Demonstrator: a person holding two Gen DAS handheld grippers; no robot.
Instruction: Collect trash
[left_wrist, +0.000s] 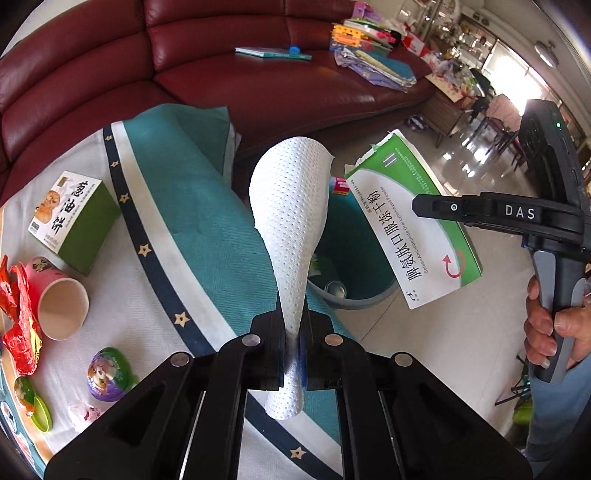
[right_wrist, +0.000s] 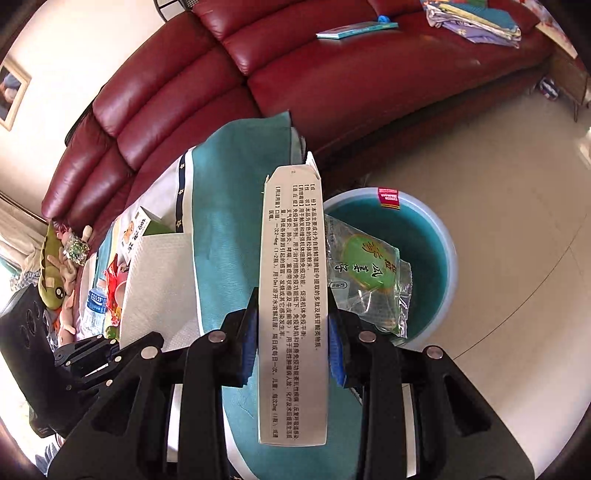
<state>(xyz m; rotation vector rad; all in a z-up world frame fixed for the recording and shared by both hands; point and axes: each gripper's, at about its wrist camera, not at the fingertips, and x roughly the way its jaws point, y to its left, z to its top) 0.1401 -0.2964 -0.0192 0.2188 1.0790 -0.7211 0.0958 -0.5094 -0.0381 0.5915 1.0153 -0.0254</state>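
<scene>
**Step in hand, judged:** carrying two pieces of trash to the teal bin (right_wrist: 432, 236) on the floor beside the table edge. To do it well, each gripper should probably be brought squarely above the bin's mouth before its grip is let go. The paper towel is light and may drift, so a low release over the centre looks safer. The carton is long and should go in end-first, or it may bridge the rim. The two grippers sit near one another, so releasing one at a time would avoid a knock.

**Left gripper (left_wrist: 294, 332):** jaws pressed almost fully together, pinching a white dimpled paper towel (left_wrist: 291, 206) at its narrow waist. The towel fans upward beyond the fingers, and a short tail hangs behind them. It is held over the tablecloth's teal border, with the bin just beyond.

**Right gripper (right_wrist: 293, 343):** jaws part-way open, blue pads clamped on the two broad faces of a green-and-white medicine carton (right_wrist: 293, 295), held lengthwise along the fingers. The carton's far end reaches to the bin's near rim.

**Bin contents:** a green snack wrapper (right_wrist: 369, 273) and a small can (left_wrist: 335, 288), already inside.

**Left on the table:** green box (left_wrist: 75, 218), pink paper cup (left_wrist: 59, 299), red wrapper (left_wrist: 18, 321), purple jelly cup (left_wrist: 107, 373).
</scene>
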